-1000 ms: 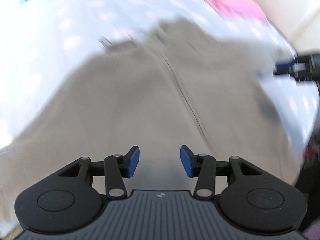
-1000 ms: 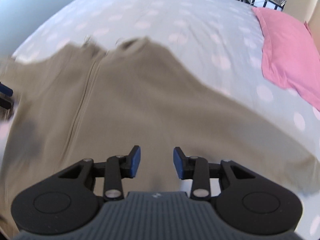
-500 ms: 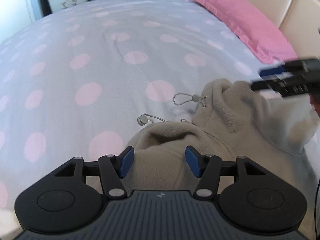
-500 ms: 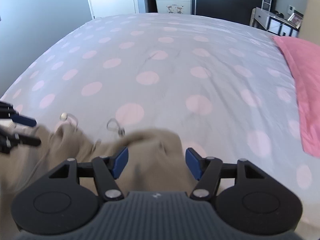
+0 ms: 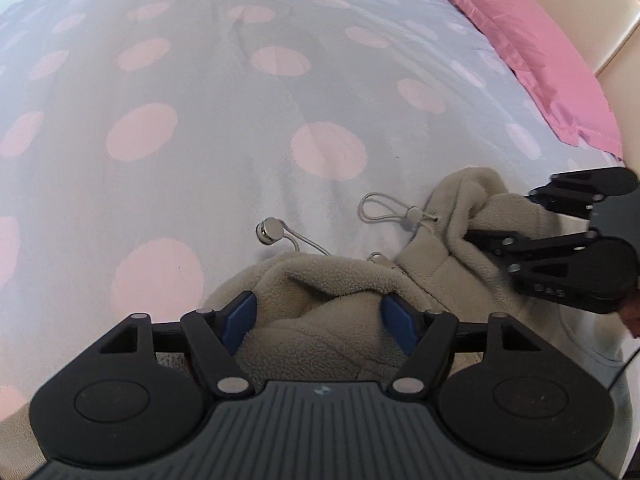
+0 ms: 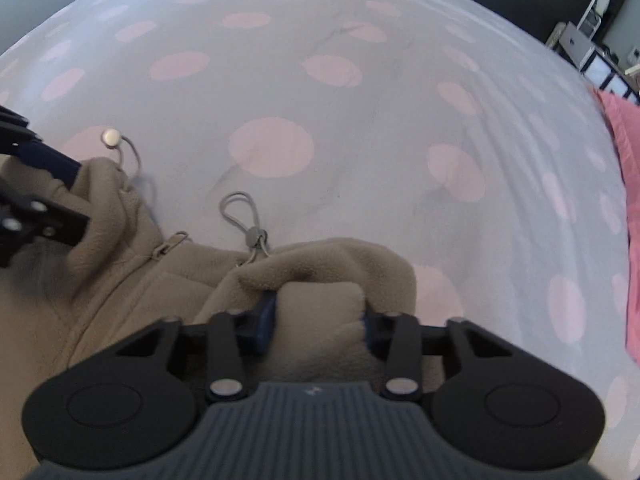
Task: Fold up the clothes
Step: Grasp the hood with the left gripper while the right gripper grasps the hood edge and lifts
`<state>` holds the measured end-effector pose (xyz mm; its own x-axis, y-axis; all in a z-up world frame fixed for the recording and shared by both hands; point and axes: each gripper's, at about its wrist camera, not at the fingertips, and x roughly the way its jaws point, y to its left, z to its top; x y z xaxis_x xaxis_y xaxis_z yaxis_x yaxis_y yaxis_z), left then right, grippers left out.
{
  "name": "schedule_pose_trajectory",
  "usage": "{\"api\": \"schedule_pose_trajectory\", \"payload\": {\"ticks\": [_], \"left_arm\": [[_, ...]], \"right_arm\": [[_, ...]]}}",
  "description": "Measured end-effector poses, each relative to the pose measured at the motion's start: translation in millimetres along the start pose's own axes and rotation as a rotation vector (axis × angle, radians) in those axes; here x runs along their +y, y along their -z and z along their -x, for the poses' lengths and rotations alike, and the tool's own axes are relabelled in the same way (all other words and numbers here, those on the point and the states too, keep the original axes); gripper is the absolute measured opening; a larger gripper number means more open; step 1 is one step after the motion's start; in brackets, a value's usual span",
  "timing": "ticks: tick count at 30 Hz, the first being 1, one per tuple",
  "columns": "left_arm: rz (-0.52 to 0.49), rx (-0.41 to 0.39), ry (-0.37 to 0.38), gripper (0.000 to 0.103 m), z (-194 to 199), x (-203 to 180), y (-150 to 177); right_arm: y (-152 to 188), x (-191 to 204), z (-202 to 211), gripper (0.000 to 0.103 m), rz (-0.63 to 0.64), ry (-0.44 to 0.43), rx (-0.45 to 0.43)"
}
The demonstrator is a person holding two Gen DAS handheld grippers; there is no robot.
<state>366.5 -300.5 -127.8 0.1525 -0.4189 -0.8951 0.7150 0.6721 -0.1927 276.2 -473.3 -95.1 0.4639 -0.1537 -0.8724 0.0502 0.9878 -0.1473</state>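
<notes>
Bed (image 5: pixel 192 92): grey cover with pale pink dots, fills most of both views. Pink pillow (image 5: pixel 536 52) at the far right by a cream headboard (image 5: pixel 588 12).

Beige fleece jacket (image 5: pixel 332 320): lies on the bed at the near edge, collar end toward the middle of the bed, bunched into folds. Zip (image 6: pixel 132 276) runs down the front, puller lying flat at the collar. Two drawcords trail from the collar onto the cover: one looped through a toggle (image 5: pixel 412 214), the other ending in a round metal-looking stopper (image 5: pixel 270 229).

Left hand-held gripper (image 5: pixel 318 318): jaws roughly half apart, just been opening. A fold of fleece bulges up between the blue pads (image 5: pixel 240 316). The fabric reaches the left pad's edge, the right pad shows clear blue face, so no clamping that I can see. Reads as released, fabric sitting loose in the gap.

Right hand-held gripper (image 6: pixel 316 322): jaws just been closing, now narrower than the left. A thick wad of fleece fills the gap fully, with both pads buried in it and the fabric puckered at the contact lines. It's pinching the collar fold on its own side of the zip.

Each hand-held gripper shows at the edge of the other's view, one on either side of the zip, both at the collar end.
</notes>
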Motion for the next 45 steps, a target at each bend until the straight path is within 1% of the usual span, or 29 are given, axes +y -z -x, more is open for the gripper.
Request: {"api": "schedule_pose_trajectory", "payload": {"ticks": [1, 2, 3, 4, 7, 9, 11, 12, 13, 14, 16, 19, 23, 25, 26, 27, 29, 30, 32, 34, 37, 40, 42, 44, 45], "left_arm": [[-0.005, -0.003, -0.008, 0.049, 4.0, -3.0, 1.2], [-0.009, -0.007, -0.019, 0.044, 8.7, -5.9, 2.8], [-0.017, -0.011, -0.026, 0.035, 14.3, -8.5, 4.7], [-0.034, -0.021, -0.022, 0.030, 23.9, -11.5, 8.7], [-0.097, -0.062, 0.003, 0.022, 58.9, -21.4, 23.7], [-0.145, -0.086, 0.019, 0.019, 82.6, -29.8, 35.9], [-0.188, -0.096, 0.035, 0.014, 106.8, -41.4, 55.6], [-0.213, -0.098, 0.037, 0.010, 117.2, -48.3, 67.5], [-0.242, -0.099, 0.035, 0.010, 126.7, -55.8, 80.3], [-0.266, -0.097, 0.035, 0.010, 133.8, -62.7, 93.6], [-0.298, -0.067, 0.041, 0.010, 139.0, -74.5, 121.0], [-0.305, -0.005, 0.056, 0.008, 131.5, -85.6, 160.6], [-0.251, 0.065, 0.043, 0.007, 100.6, -86.9, 202.3], [-0.240, 0.062, 0.034, 0.006, 89.4, -87.0, 214.2], [-0.236, 0.048, 0.031, 0.007, 88.3, -87.1, 216.9], [-0.232, 0.036, 0.032, 0.008, 92.0, -86.9, 216.6], [-0.224, 0.022, 0.037, 0.011, 102.8, -86.4, 214.3], [-0.228, 0.019, 0.036, 0.013, 110.1, -86.9, 212.6], [-0.232, 0.000, 0.042, 0.024, 131.6, -84.9, 208.3], [-0.226, -0.031, 0.052, 0.042, 154.4, -81.0, 202.4], [-0.206, -0.101, 0.055, 0.046, 184.6, -72.3, 181.0], [-0.159, -0.182, 0.025, 0.050, 200.5, -65.4, 157.7], [-0.112, -0.214, 0.031, 0.051, 198.5, -58.0, 138.3], [-0.085, -0.232, 0.055, 0.051, 188.8, -52.1, 120.0], [-0.080, -0.228, 0.058, 0.051, 180.2, -50.6, 111.9]], "right_arm": [[0.6, 1.3, 7.4, 0.031, 0.017, 0.007, -0.019], [1.7, 0.7, 17.3, 0.030, 0.024, 0.007, -0.041], [3.5, -1.7, 28.8, 0.027, 0.016, -0.001, -0.068], [6.0, -4.2, 41.1, 0.026, 0.008, -0.011, -0.094], [20.5, -12.5, 84.4, 0.025, -0.014, -0.057, -0.170], [37.2, -9.0, 112.1, 0.025, -0.001, -0.085, -0.200], [56.2, -4.4, 137.5, 0.025, 0.008, -0.114, -0.225], [68.4, -1.0, 149.4, 0.025, 0.008, -0.134, -0.235], [81.4, 3.0, 160.8, 0.025, 0.013, -0.154, -0.244], [95.5, 8.2, 169.5, 0.025, 0.016, -0.171, -0.245], [124.1, 19.6, 175.9, 0.025, 0.003, -0.201, -0.215], [166.9, 36.8, 183.8, 0.025, -0.016, -0.244, -0.168], [216.8, 53.2, 157.2, 0.025, -0.093, -0.284, -0.054], [229.2, 59.6, 148.1, 0.026, -0.098, -0.278, -0.035], [235.4, 62.8, 143.6, 0.028, -0.101, -0.276, -0.025], [240.1, 65.2, 140.3, 0.032, -0.104, -0.273, -0.019], [237.4, 62.8, 147.5, 0.034, -0.110, -0.265, -0.028], [235.7, 60.8, 153.7, 0.037, -0.110, -0.258, -0.034], [233.2, 56.5, 176.0, 0.038, -0.083, -0.241, -0.060], [229.2, 46.7, 198.3, 0.043, -0.071, -0.218, -0.094], [216.9, 30.3, 228.1, 0.045, -0.090, -0.180, -0.158], [196.7, 12.6, 240.1, 0.045, -0.117, -0.115, -0.207], [180.5, 1.0, 233.4, 0.045, -0.151, -0.095, -0.202], [165.5, -12.4, 215.5, 0.054, -0.204, -0.101, -0.182], [158.4, -18.4, 206.1, 0.058, -0.228, -0.104, -0.171]]}}
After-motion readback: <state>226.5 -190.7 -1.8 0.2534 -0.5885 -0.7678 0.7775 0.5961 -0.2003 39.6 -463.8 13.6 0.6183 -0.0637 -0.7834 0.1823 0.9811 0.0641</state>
